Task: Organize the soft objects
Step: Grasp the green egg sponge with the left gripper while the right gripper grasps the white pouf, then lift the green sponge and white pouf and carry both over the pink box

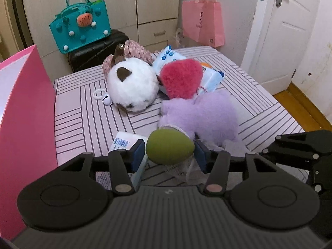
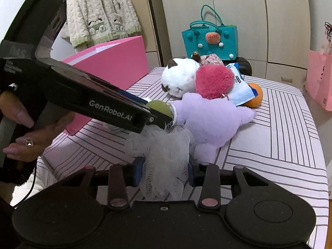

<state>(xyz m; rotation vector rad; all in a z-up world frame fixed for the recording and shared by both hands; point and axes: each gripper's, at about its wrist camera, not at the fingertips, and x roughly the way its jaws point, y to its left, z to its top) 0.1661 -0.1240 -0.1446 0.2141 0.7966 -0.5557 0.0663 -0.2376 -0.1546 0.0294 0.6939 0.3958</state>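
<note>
Two hand-held grippers at the near edge of a bed (image 1: 87, 103) with a striped cover, during the pick-up step of sorting soft things. The left gripper (image 1: 169, 152) has its jaws narrowed onto an olive-green egg-shaped sponge (image 1: 169, 146), low centre of the left wrist view; both blue pads touch its flanks, so it reads as gripped. The sponge's long axis lies roughly across the frame, from pad to pad, with the narrower end toward the right pad. In the right wrist view the right gripper (image 2: 166, 173) has its jaws closed on a white mesh bath pouf (image 2: 164, 161), bottom centre; the netting bulges above and hangs below the pads, its mass running top to bottom of the frame, with no clear pointing end. The pouf sits directly beneath the left gripper's tip, and whether netting and sponge are joined cannot be told. Behind them, mid-frame, lie a lilac plush toy (image 1: 205, 114), a red fluffy ball (image 1: 181, 78) and a white plush head (image 1: 132, 87), crowded together and touching. A pink open bag (image 1: 22, 112) stands at the left edge of the left view, a likely container. The next move probably calls for lifting each item clear of the lilac plush without dragging it, then carrying it toward the bag; the loose netting may snag on the other gripper.
</note>
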